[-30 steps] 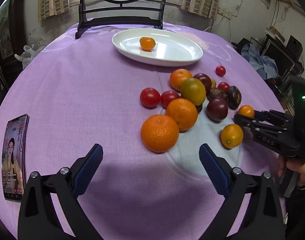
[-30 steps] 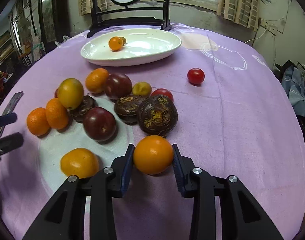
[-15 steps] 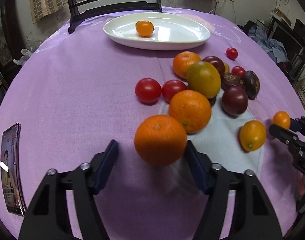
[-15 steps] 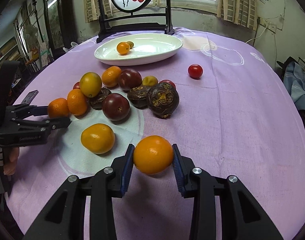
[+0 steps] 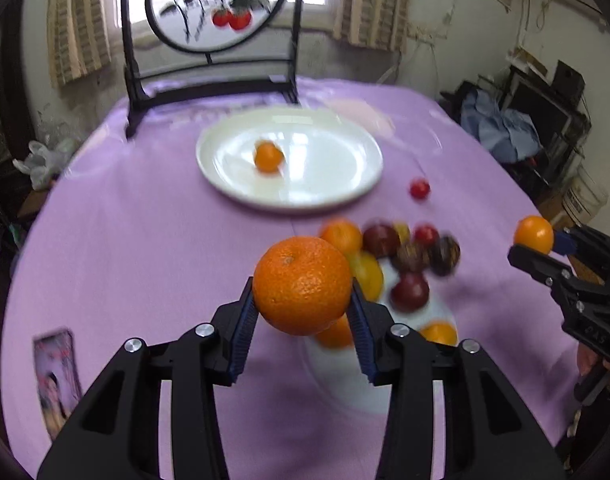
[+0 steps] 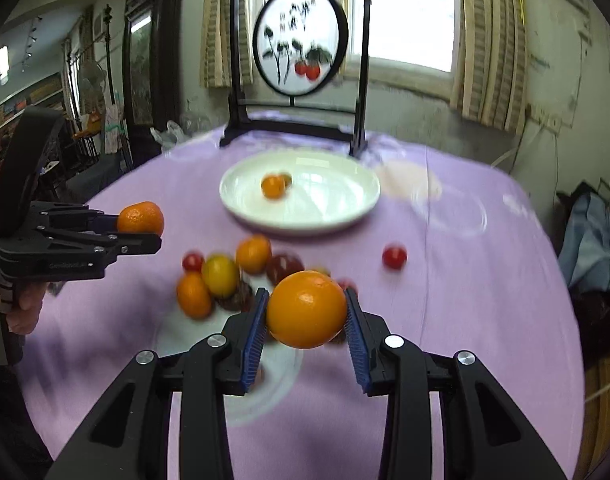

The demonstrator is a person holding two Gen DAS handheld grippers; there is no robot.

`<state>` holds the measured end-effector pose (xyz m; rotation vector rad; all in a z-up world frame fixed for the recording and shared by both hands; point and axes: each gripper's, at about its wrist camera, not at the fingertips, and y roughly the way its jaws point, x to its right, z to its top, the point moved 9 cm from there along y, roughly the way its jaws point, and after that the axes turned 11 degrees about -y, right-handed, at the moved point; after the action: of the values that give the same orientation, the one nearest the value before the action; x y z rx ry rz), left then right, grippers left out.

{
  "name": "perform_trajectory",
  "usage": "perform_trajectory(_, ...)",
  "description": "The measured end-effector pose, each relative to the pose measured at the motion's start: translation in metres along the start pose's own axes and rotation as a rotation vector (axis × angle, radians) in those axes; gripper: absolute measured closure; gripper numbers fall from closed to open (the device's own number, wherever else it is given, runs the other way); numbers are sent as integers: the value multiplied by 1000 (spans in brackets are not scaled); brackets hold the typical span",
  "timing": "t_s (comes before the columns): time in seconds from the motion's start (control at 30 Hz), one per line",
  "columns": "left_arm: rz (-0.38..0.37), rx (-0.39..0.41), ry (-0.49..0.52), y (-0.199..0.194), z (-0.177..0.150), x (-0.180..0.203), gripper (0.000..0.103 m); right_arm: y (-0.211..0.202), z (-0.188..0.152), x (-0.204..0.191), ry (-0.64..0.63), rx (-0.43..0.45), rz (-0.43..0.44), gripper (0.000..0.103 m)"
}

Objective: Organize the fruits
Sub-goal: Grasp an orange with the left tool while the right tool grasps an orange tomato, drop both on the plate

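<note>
Round desk [image 5: 145, 240] with a purple cloth: white oval plate [image 5: 345, 196] toward the back, black-framed painted glass screen [image 5: 209, 92] behind it, blurry fruit pile [image 5: 401, 256] mid-desk, lone red cherry tomato [image 5: 419, 189], smartphone [image 5: 57, 384] near the edge.

You hold a deep orange, dimpled mandarin [image 5: 302, 285] between the blue-padded black fingers of your left gripper [image 5: 302, 312]. Your right gripper [image 6: 305, 322], also black with blue pads, holds a smoother yellow-orange fruit [image 6: 306, 309]. The tablecloth [image 5: 145, 240] is plain lilac purple with a pale whitish ring pattern. The plate [image 5: 329, 196] is glossy white, with a small orange fruit [image 5: 268, 156] on it. The loose pile [image 5: 401, 260] mixes orange, yellow, red and dark maroon. A lone cherry tomato [image 6: 394, 256] is bright red.
</note>
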<state>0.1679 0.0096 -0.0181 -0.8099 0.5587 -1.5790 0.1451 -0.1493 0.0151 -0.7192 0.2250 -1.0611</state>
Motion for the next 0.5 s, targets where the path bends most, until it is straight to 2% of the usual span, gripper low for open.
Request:
perform_trajectory(0.1, 20, 53, -32, 6, 42, -1, 60, 9, 34, 7, -20, 56, -21, 65)
perform_trajectory(0.2, 27, 55, -62, 27, 70, -2, 60, 40, 60, 12, -45, 54, -33, 65)
perform_trajectory(0.3, 59, 39, -74, 62, 88, -4, 60, 85, 71, 19, -54, -13, -51, 65)
perform_trajectory(0.5, 106, -82, -100, 141, 91, -16, 60, 167, 69, 25, -18, -163, 1, 65)
